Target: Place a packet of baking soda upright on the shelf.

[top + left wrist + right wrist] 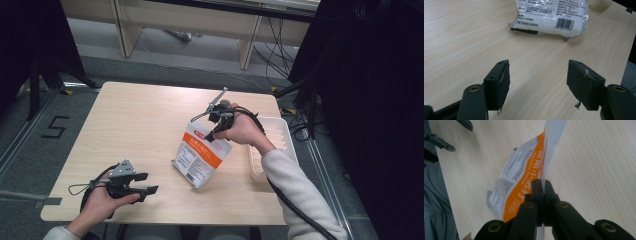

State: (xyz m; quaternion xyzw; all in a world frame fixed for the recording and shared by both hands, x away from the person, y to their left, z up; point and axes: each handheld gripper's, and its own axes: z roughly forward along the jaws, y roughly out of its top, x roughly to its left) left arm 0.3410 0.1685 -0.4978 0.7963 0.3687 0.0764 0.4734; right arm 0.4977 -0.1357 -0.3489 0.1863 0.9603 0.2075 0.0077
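A white bag with an orange band [202, 155] hangs tilted at the table's middle, its bottom corner on the wood. My right gripper [211, 135] is shut on the bag's top edge, and a hand holds it just above. In the right gripper view the black jaws [543, 183] pinch the thin sealed rim, and the bag [520, 180] hangs below them. My left gripper [147, 183] rests near the front left edge, open, with nothing between its fingers. In the left gripper view its jaws [538, 65] stand wide apart, and the bag's barcoded lower end [554, 15] lies ahead.
A white plastic tray [291, 145] sits at the table's right edge, behind the right forearm. The light wooden table [140, 120] has bare room at the left and the back. Desk legs and cables stand on the floor beyond the table.
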